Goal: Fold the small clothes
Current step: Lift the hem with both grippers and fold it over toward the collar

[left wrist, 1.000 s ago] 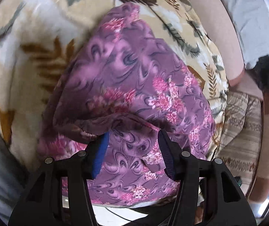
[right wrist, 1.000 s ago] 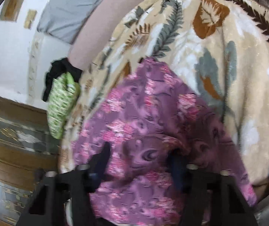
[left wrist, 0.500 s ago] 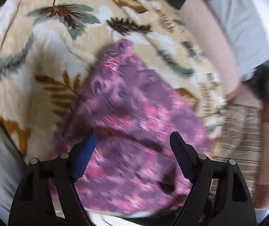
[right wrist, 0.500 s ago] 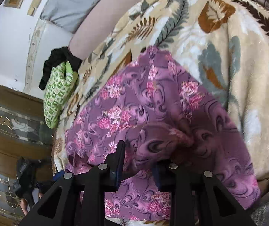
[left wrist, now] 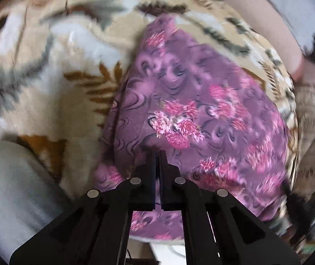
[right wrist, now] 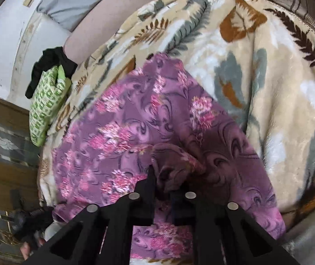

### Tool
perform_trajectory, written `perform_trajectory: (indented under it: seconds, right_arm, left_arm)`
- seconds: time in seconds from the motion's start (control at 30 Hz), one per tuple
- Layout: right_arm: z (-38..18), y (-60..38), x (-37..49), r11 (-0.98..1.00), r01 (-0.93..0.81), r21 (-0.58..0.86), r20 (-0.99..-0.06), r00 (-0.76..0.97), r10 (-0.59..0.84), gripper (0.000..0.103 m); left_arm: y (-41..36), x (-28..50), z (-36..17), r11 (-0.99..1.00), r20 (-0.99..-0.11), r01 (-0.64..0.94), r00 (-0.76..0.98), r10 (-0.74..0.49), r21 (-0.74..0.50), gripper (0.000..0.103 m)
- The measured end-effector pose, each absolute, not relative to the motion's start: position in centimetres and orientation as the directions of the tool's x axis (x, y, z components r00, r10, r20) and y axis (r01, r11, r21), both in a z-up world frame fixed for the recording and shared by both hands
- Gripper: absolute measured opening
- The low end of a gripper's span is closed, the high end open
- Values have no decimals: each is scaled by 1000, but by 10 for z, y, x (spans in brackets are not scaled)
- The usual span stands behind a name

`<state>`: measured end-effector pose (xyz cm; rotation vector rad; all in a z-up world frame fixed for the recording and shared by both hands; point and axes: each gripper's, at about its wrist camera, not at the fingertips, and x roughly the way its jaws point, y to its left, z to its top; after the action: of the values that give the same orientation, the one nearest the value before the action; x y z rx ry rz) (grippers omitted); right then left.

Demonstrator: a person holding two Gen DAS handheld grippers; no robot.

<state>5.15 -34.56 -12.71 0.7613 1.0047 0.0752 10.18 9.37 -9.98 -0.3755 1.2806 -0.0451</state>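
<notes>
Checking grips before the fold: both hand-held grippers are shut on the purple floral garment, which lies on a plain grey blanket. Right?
Not quite. The blanket is cream plush with a leaf print, as the right wrist view shows. The left hand-held gripper and right hand-held gripper are shut on the purple floral garment.

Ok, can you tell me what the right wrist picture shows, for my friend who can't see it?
The right hand-held gripper pinches a bunched fold of a purple garment with pink flowers, which is spread on a cream leaf-print blanket. A green patterned cloth lies at the blanket's far left edge.
</notes>
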Motion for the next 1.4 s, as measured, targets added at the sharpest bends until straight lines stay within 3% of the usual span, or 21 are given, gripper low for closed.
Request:
perform_trajectory:
  seconds: [0.13, 0.23, 0.37, 0.43, 0.47, 0.53, 0.57, 0.6, 0.67, 0.8, 0.93, 0.97, 1.03, 1.07, 1.1, 1.13, 1.17, 1.23, 1.4]
  right_arm:
    - [-79, -345, 27, 829, 210, 518, -736, 604, 306, 6]
    - [-84, -337, 27, 903, 228, 364, -814, 549, 190, 6]
    - [-126, -332, 42, 907, 279, 317, -871, 463, 162, 6]
    - [-121, -333, 39, 893, 255, 370, -838, 507, 202, 7]
    - [-118, -333, 37, 891, 244, 384, -825, 524, 212, 10]
    - [-120, -338, 35, 871, 241, 429, -806, 538, 247, 21]
    - [-122, -340, 36, 857, 242, 456, -798, 538, 272, 31]
    - [-124, -343, 35, 839, 241, 488, -785, 541, 301, 34]
    - [-124, -343, 35, 819, 245, 519, -771, 547, 325, 42]
    - [-126, -344, 33, 806, 259, 532, -775, 533, 340, 43]
    - [-128, -339, 36, 811, 261, 523, -782, 527, 334, 43]
    - [-128, -339, 37, 815, 259, 518, -784, 526, 331, 43]
    - [-129, -336, 38, 828, 255, 499, -793, 519, 318, 43]
    - [-129, -334, 39, 835, 252, 489, -799, 514, 312, 43]
    - [-129, -332, 39, 845, 245, 476, -805, 509, 306, 43]
    - [-129, -331, 40, 850, 242, 467, -808, 507, 299, 40]
    - [-129, -330, 40, 858, 244, 451, -814, 506, 284, 27]
    - [-123, -331, 36, 867, 241, 436, -811, 523, 263, 8]
    - [-82, -313, 11, 935, 191, 299, -791, 597, 131, 6]
  left_arm:
    - [90, 69, -73, 962, -910, -85, 353, -215, -261, 0]
    - [82, 64, -100, 977, -939, -70, 296, -173, -202, 0]
    - [87, 66, -136, 942, -941, -154, 213, -262, -297, 0]
    - [93, 66, -134, 927, -927, -156, 219, -304, -341, 1]
    - [95, 65, -130, 919, -918, -160, 238, -317, -359, 11]
    - [101, 63, -123, 898, -896, -182, 279, -345, -402, 50]
    - [102, 63, -123, 887, -889, -195, 286, -358, -419, 76]
    - [103, 61, -124, 864, -873, -207, 288, -394, -459, 80]
    - [102, 60, -128, 832, -846, -200, 269, -460, -517, 80]
    - [97, 54, -115, 826, -823, -189, 344, -451, -531, 80]
    - [82, 67, -126, 816, -835, -220, 287, -470, -535, 79]
    - [74, 72, -128, 823, -839, -209, 279, -468, -528, 74]
    - [53, 78, -130, 893, -884, -130, 259, -389, -431, 51]
    - [44, 80, -133, 921, -907, -102, 245, -342, -375, 26]
    - [41, 80, -138, 937, -923, -98, 233, -306, -336, 14]
    - [44, 79, -138, 930, -918, -111, 239, -317, -350, 14]
    - [48, 77, -136, 921, -909, -119, 248, -335, -372, 8]
    - [54, 70, -116, 925, -897, -77, 289, -335, -371, 8]
    - [56, 48, -65, 953, -885, 60, 358, -297, -296, 8]
